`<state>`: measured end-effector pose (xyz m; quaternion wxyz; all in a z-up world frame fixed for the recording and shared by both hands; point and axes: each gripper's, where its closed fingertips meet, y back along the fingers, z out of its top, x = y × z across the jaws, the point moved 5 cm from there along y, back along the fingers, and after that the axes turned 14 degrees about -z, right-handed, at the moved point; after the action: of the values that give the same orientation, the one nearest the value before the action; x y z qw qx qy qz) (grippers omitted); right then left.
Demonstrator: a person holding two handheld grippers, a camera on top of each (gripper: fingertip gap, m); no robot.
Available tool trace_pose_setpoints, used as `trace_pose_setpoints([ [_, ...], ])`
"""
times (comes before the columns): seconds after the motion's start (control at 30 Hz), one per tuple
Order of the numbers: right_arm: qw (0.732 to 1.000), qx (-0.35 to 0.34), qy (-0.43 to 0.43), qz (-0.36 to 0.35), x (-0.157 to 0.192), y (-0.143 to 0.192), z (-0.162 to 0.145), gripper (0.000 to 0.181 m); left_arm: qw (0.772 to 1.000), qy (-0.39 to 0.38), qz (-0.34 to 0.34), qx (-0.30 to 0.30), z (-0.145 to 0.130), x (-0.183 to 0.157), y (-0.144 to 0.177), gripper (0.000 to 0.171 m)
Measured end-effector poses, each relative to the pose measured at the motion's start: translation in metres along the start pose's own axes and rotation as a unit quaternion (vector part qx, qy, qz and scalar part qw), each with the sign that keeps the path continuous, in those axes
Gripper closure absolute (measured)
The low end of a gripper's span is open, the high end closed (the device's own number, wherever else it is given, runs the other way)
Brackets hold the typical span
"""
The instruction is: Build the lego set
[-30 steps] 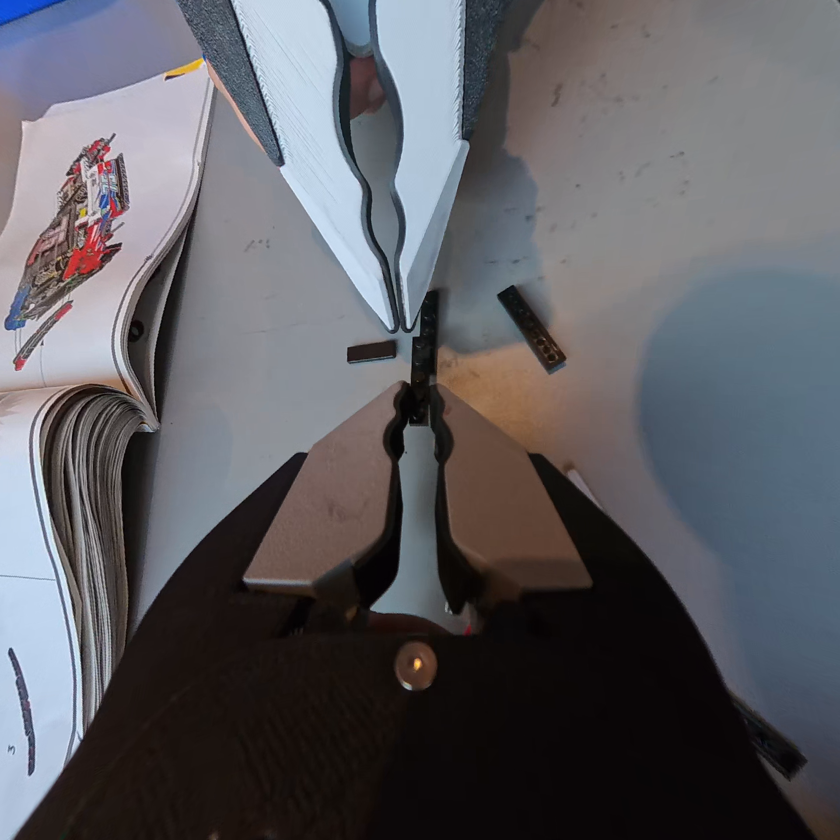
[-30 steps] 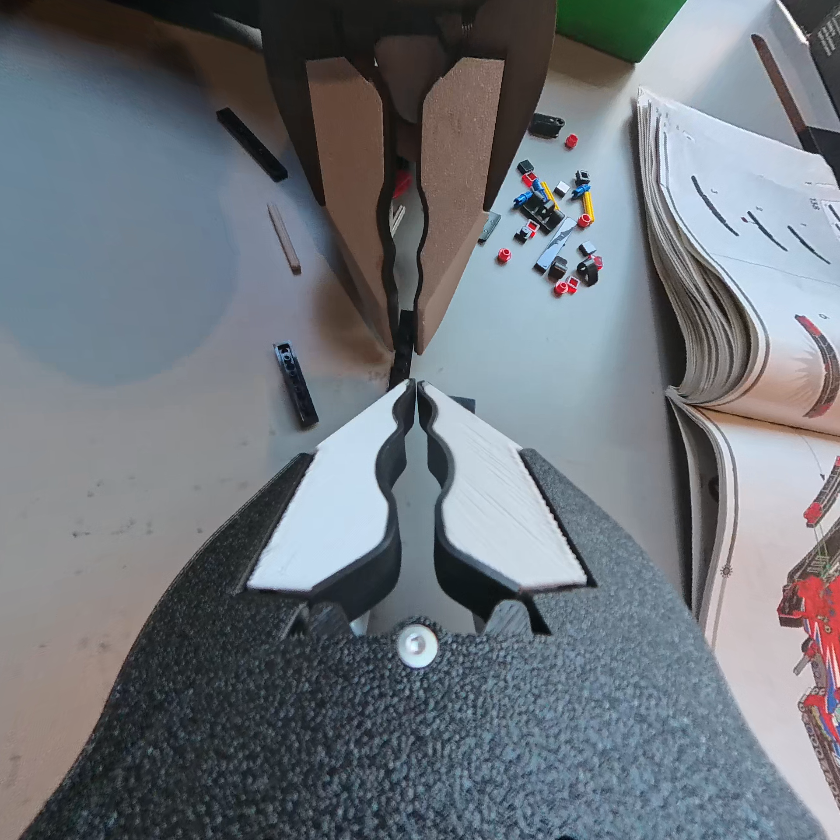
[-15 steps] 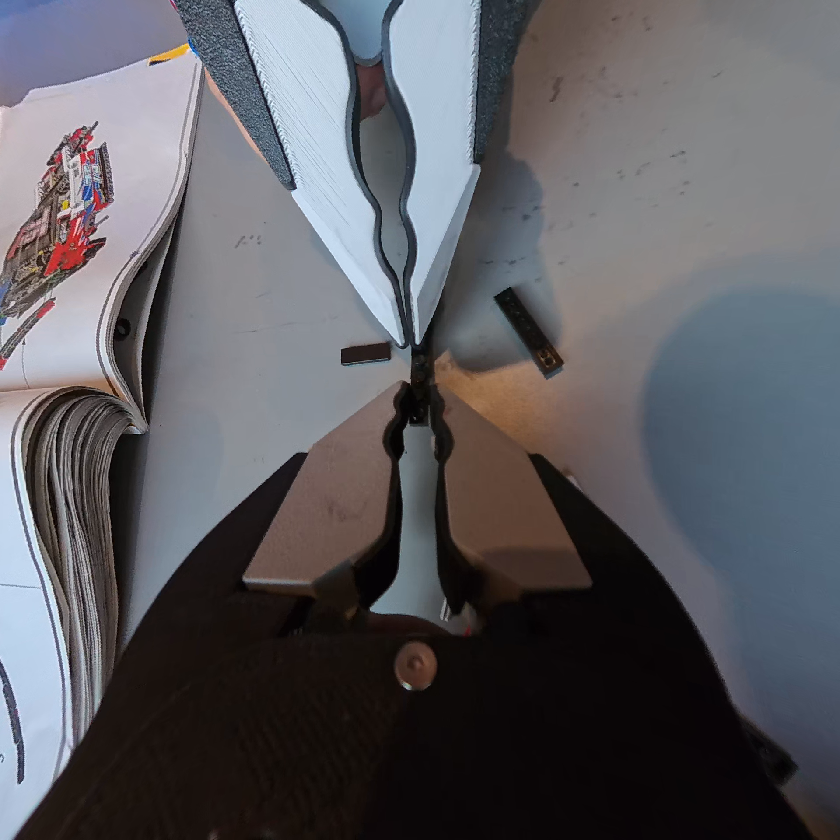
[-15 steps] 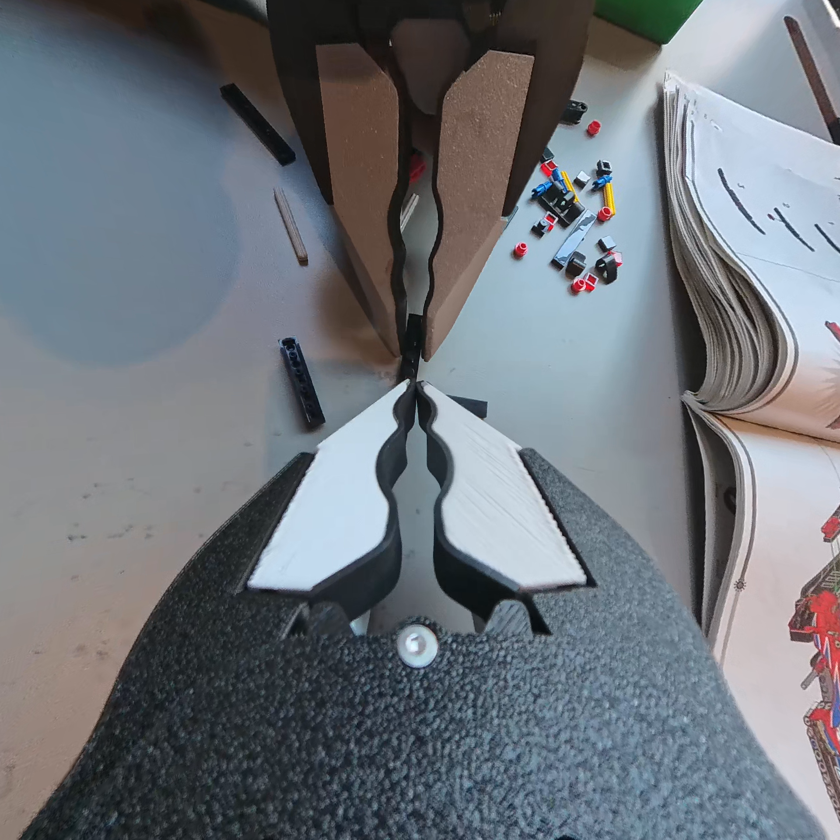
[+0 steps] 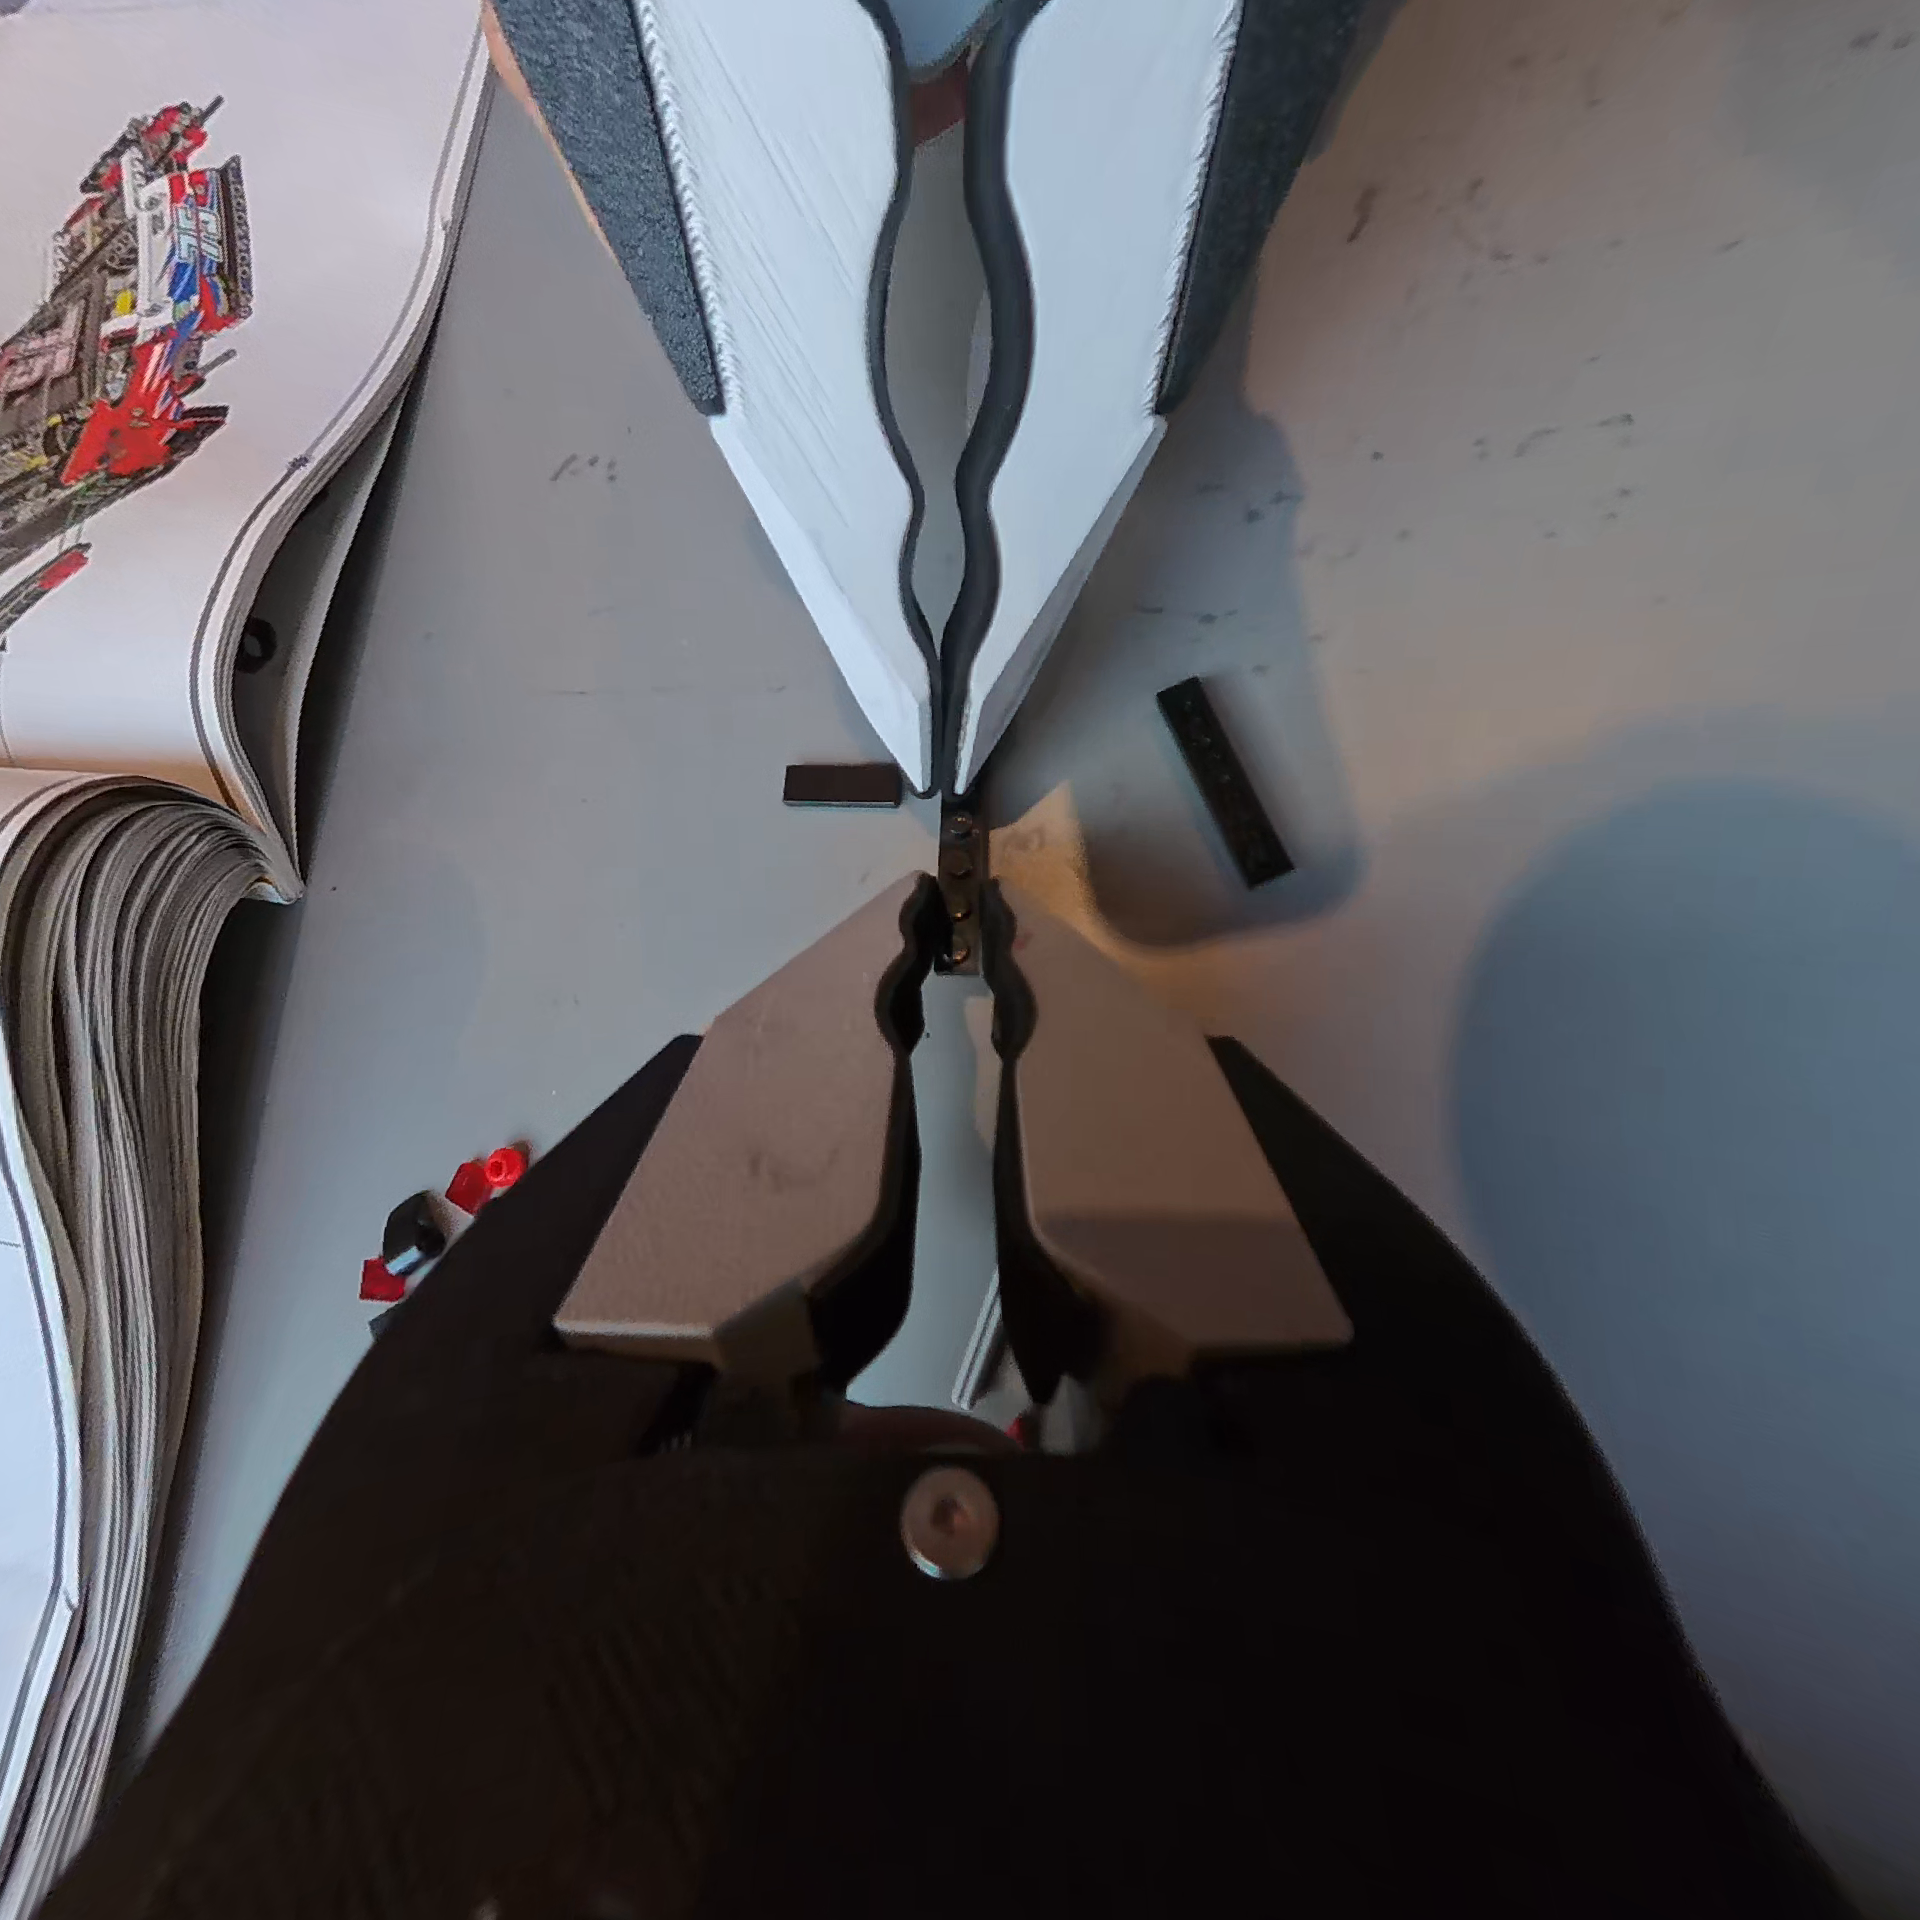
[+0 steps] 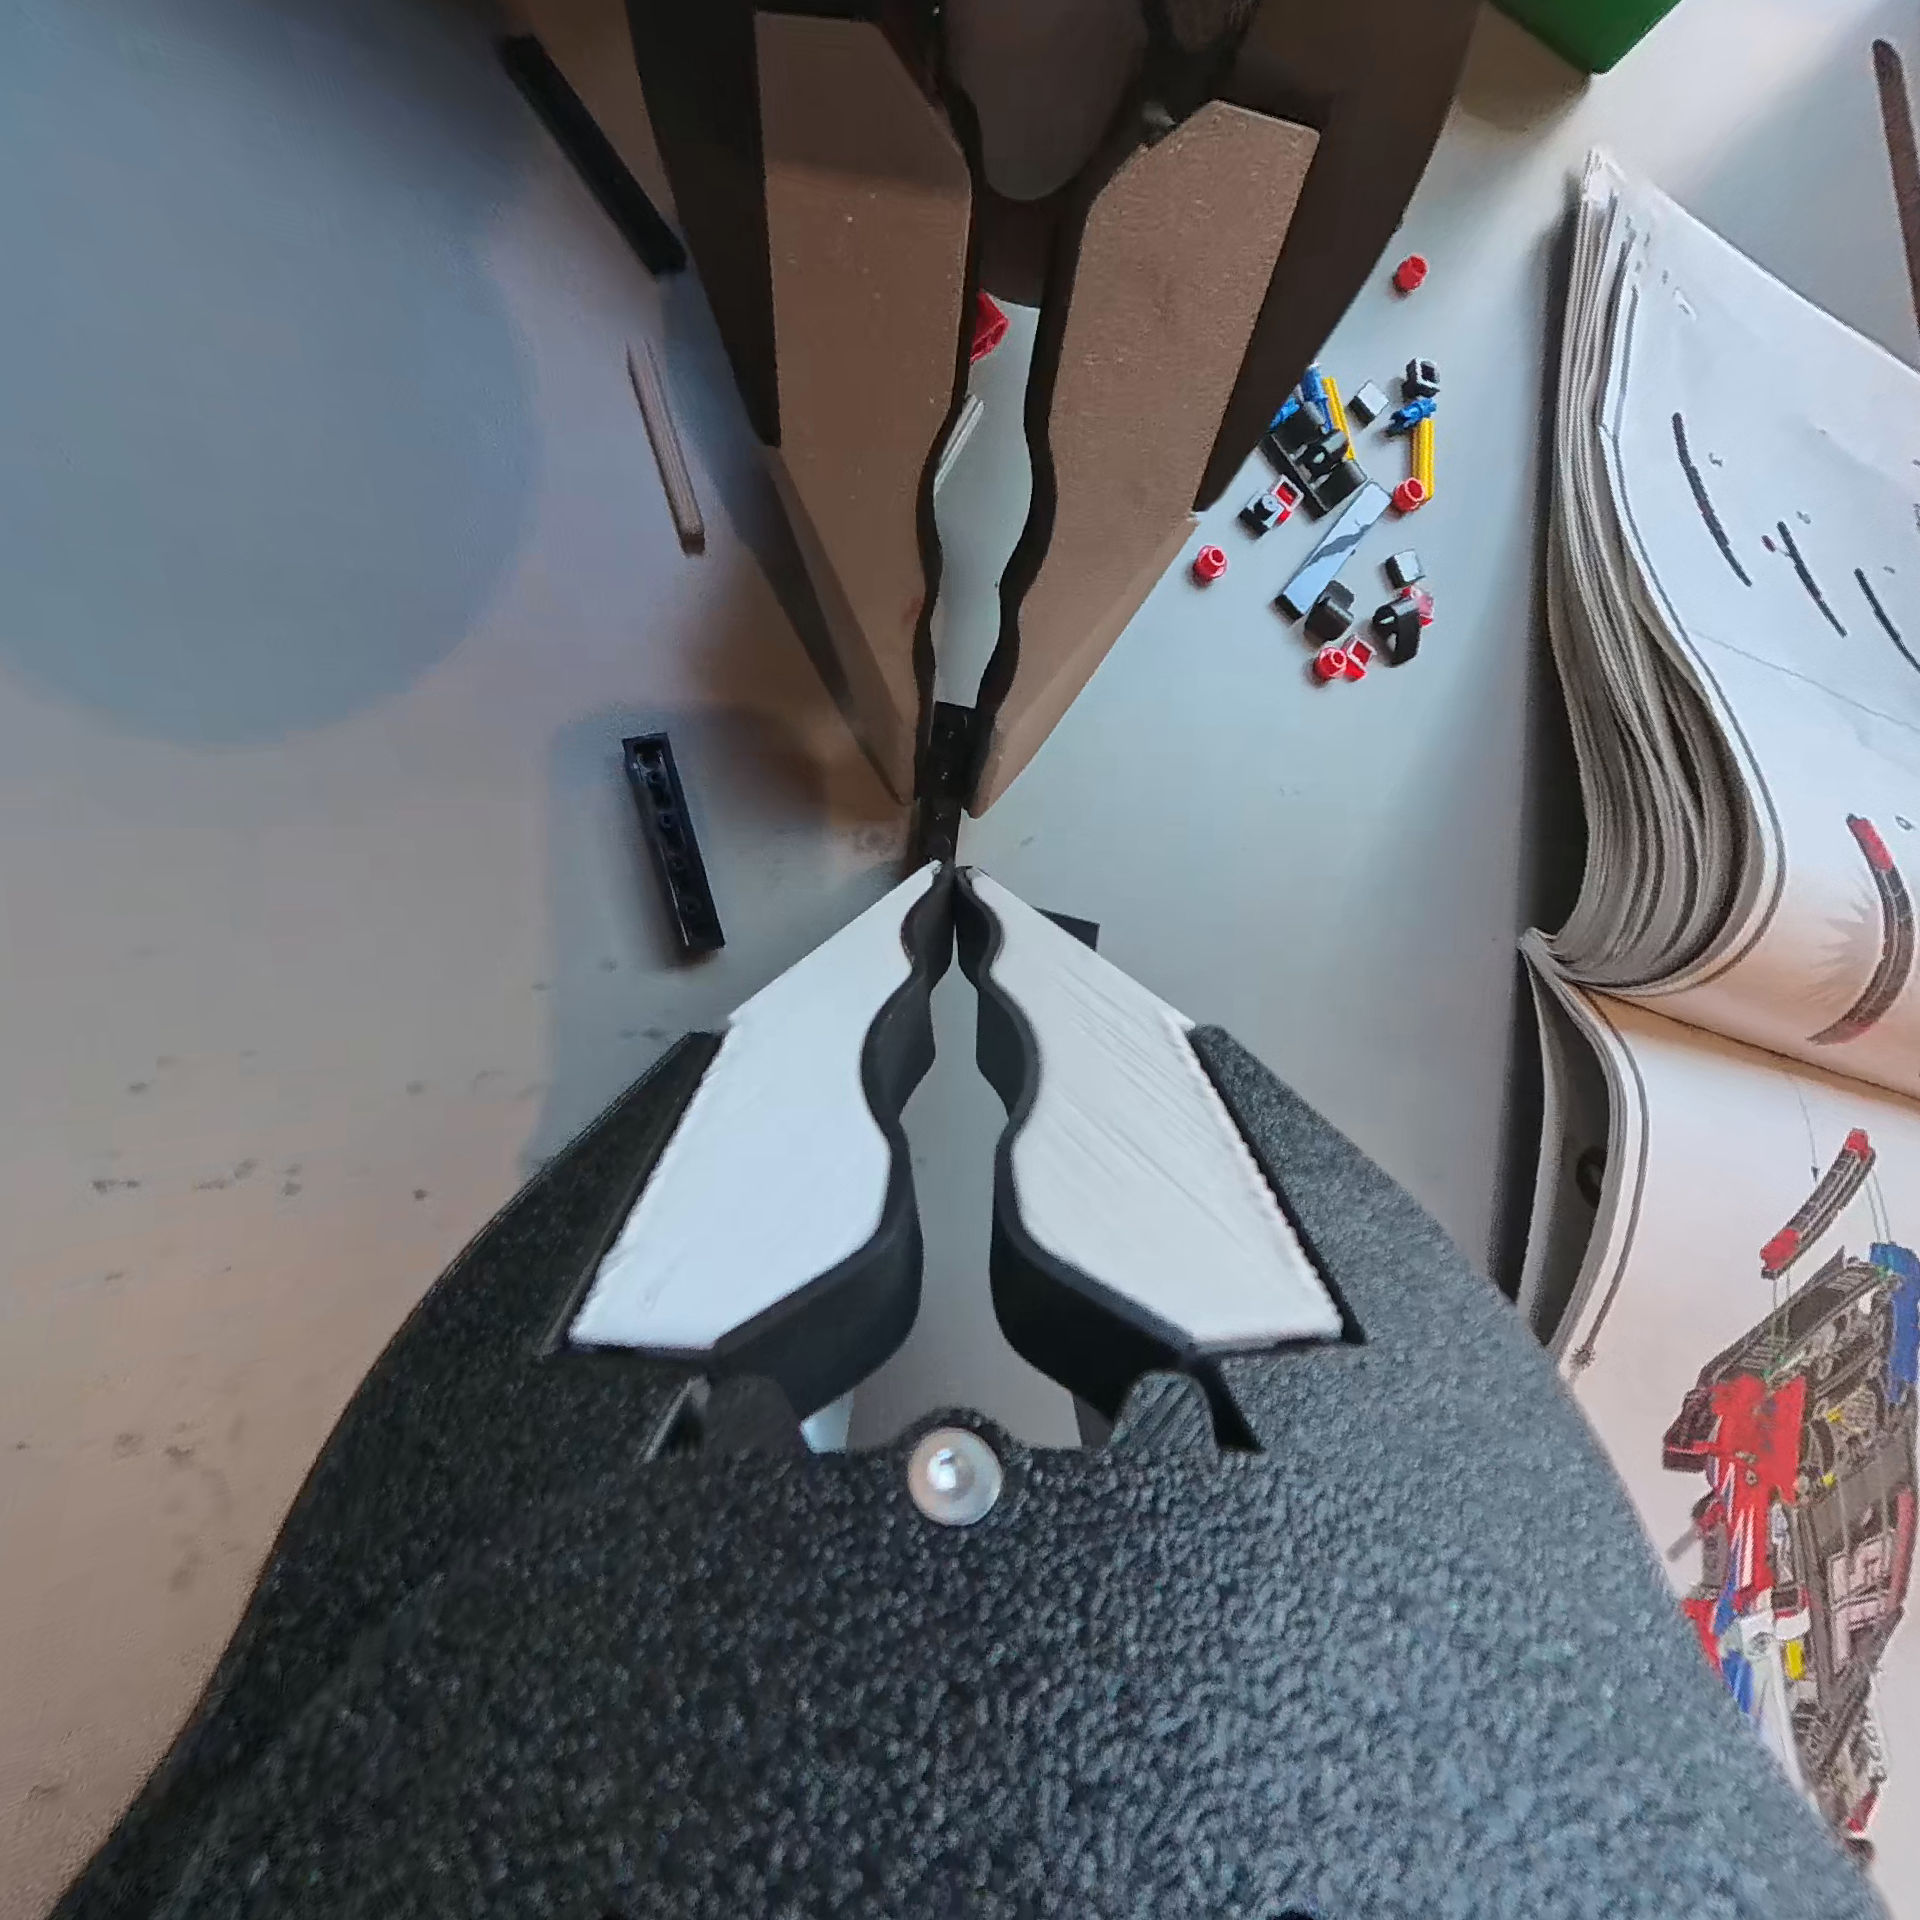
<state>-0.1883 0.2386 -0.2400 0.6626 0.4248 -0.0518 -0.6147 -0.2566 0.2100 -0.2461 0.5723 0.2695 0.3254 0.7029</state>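
Note:
My left gripper (image 5: 958,914), with brown fingers, is shut on a narrow black Lego plate (image 5: 958,862) and holds it by its sides, studs up, just above the grey table. It also shows at the top of the right wrist view (image 6: 948,800), with the plate (image 6: 948,753) between its tips. My right gripper (image 6: 951,878), with white fingers, faces it tip to tip. Its jaws are closed and its tips meet the plate's far end. I cannot tell whether they pinch it. The right gripper also shows in the left wrist view (image 5: 948,779).
A second black plate (image 5: 1224,784) (image 6: 673,844) and a small black tile (image 5: 842,784) lie beside the tips. An open instruction booklet (image 5: 156,468) (image 6: 1714,727) lies at one side. Several small loose parts (image 6: 1340,520), a wooden stick (image 6: 665,447) and a black beam (image 6: 592,156) lie farther off. The grippers are tip to tip, or close to it.
The two grippers have drawn closer together. My right gripper's tips have moved from beside the plate onto its far end and closed. My left gripper still holds the plate.

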Motion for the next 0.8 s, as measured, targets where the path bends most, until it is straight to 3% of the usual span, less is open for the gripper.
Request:
trace_pose_setpoints([
  [0.27,1.0,0.004,-0.005,0.002,0.003,0.001,-0.001,0.181,1.0,0.003,-0.017,-0.004,0.0,0.001,0.0,0.166],
  [0.57,0.992,0.054,0.109,0.037,0.002,-0.001,0.008,0.181,1.0,0.006,0.023,-0.002,0.001,-0.007,-0.001,0.167],
  [0.73,0.991,0.047,0.12,0.032,0.003,-0.002,0.01,0.181,0.998,0.026,-0.01,-0.064,0.011,-0.01,0.007,0.171],
  [0.8,0.991,0.039,0.126,0.023,0.004,-0.002,0.009,0.181,0.997,0.043,-0.004,-0.059,0.01,-0.008,0.007,0.171],
])
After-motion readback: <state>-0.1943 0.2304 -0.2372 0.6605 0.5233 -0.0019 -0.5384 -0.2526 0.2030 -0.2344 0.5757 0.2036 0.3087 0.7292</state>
